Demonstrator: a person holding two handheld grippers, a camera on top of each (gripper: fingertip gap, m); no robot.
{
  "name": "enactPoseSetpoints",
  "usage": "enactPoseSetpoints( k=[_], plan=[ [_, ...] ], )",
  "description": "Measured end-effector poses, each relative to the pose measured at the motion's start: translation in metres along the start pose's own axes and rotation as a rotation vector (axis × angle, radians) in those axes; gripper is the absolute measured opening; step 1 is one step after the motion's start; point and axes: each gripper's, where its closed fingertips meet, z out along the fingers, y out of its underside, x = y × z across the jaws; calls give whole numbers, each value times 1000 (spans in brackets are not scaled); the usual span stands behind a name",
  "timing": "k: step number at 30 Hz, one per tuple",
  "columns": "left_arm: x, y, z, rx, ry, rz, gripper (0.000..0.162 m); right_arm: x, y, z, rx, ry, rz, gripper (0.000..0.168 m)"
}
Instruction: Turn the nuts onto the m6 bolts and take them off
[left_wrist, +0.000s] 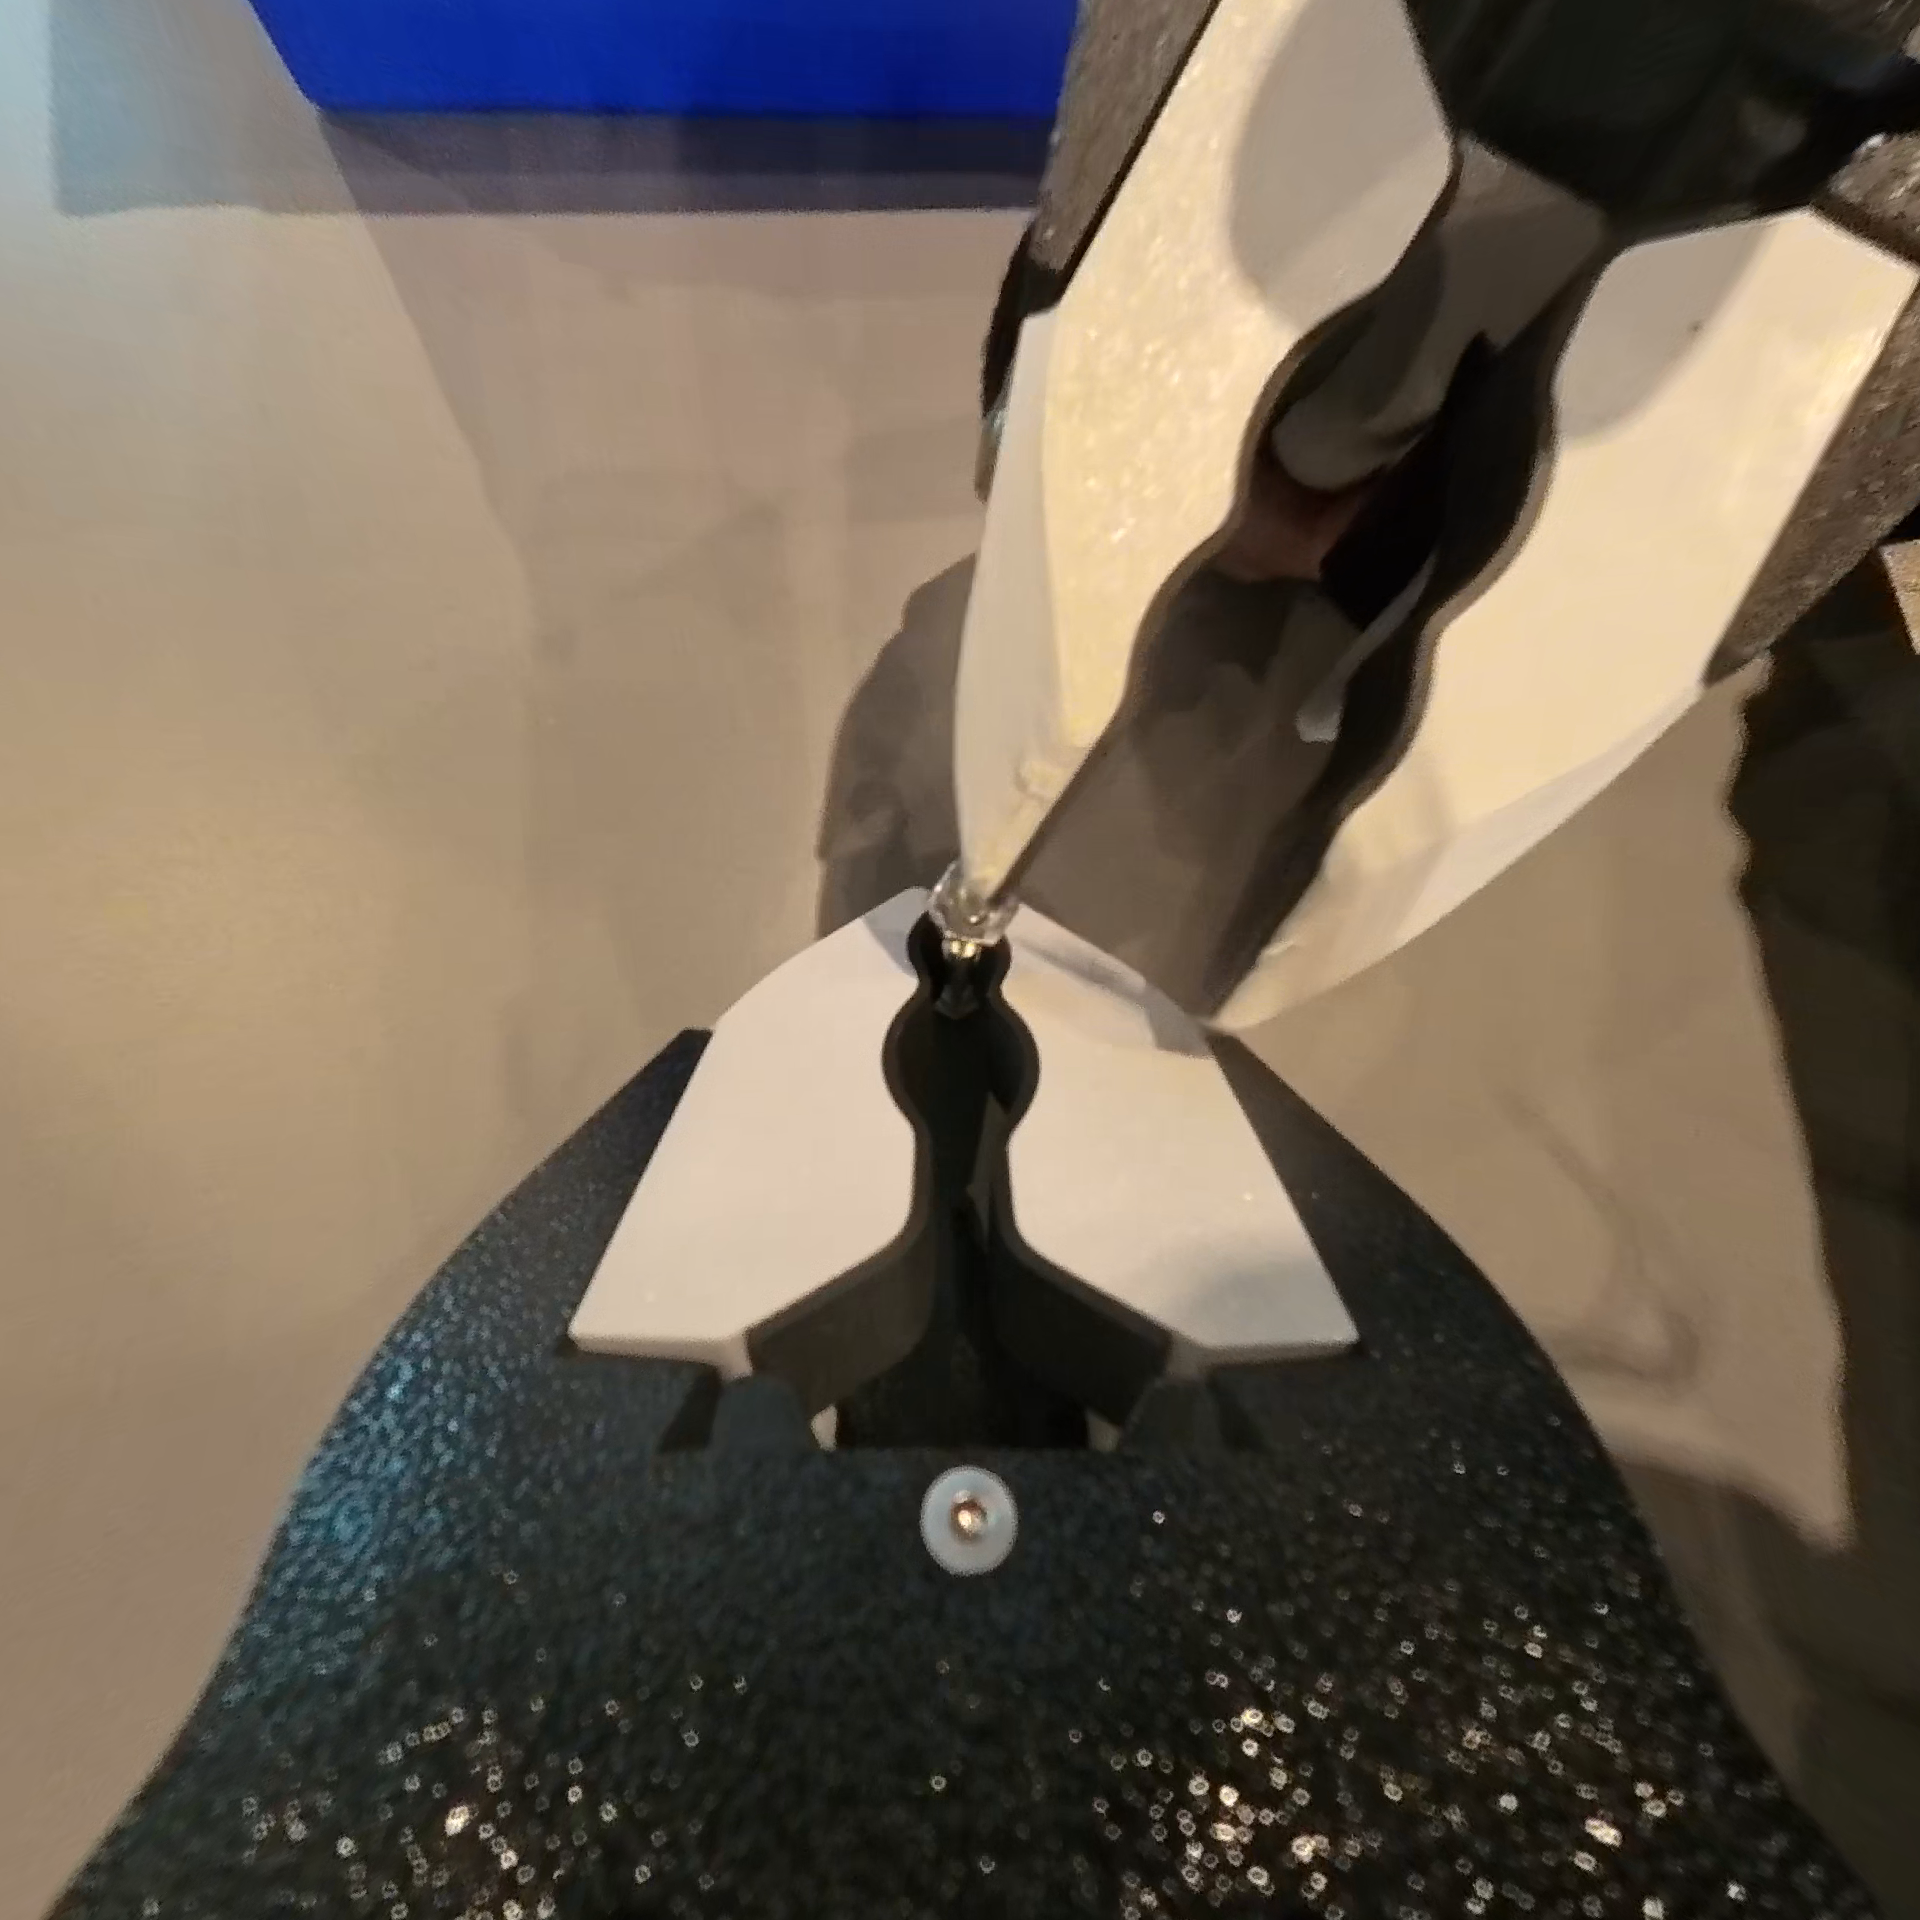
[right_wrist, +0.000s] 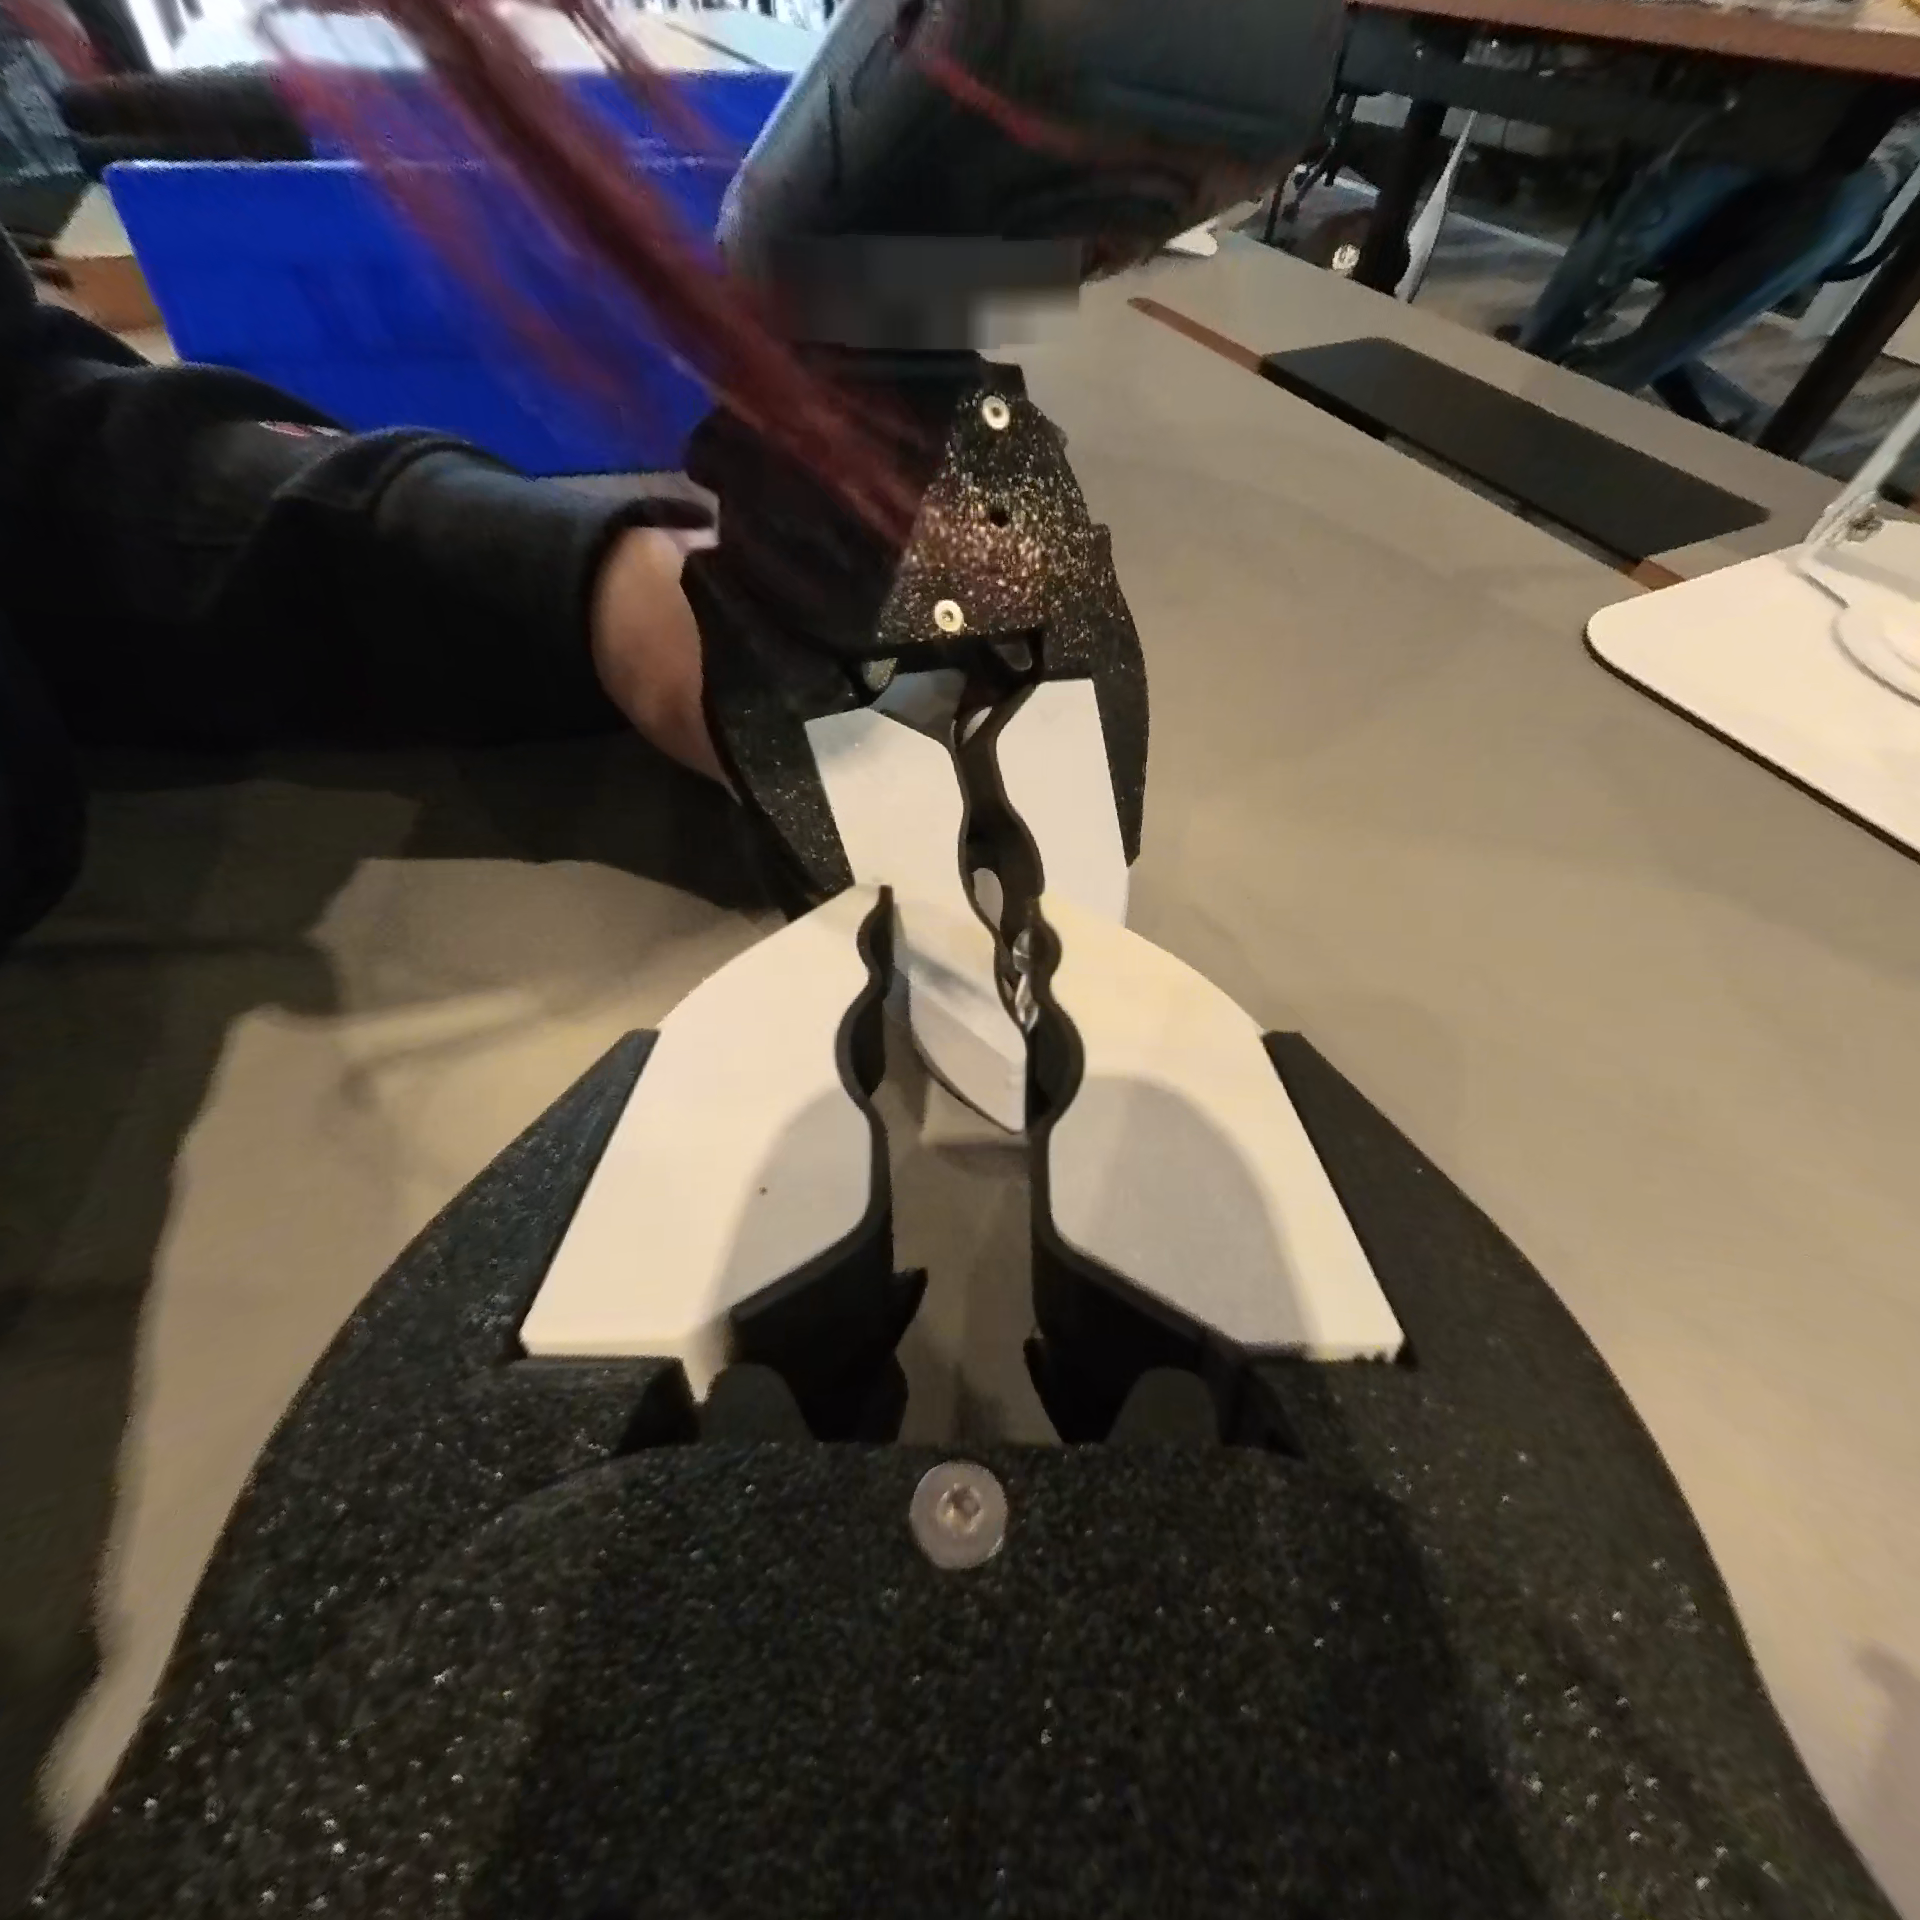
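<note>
The bolt (left_wrist: 961, 961) and nut (left_wrist: 971, 914) are small, hard, smooth steel parts, light and likely slippery; grip the nut on its flats and the bolt on its shank. The left gripper (left_wrist: 961, 971) is pressed together on the bolt above the table (left_wrist: 416, 727). The right gripper (right_wrist: 956, 945) stands spread, one fingertip touching the nut.

Bolt (left_wrist: 961, 987) shank is sitting mostly buried between the left gripper (left_wrist: 961, 966) fingertips; only a dark stub is showing. Nut (left_wrist: 971, 914) is reading as a small bright blur at the tip of the right gripper (left_wrist: 1143, 862), shape too soft to tell. Right gripper's body is running off the top and right edges there. In the right wrist view, blurred red strands (right_wrist: 623, 260) are smearing across the blue bin (right_wrist: 364, 291), and the white board (right_wrist: 1766, 686) is being cut by the right edge.
</note>
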Motion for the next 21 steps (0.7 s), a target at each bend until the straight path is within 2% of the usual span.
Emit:
enactPoseSetpoints(
  k=[14, 21],
  plan=[
    [1, 0, 0, 0, 0, 2, 5, 2, 6, 1, -41, 1, 25, 23],
    [1, 0, 0, 0, 1, 1, 5, 7, 1, -5, -2, 44, 26, 25]
  ],
)
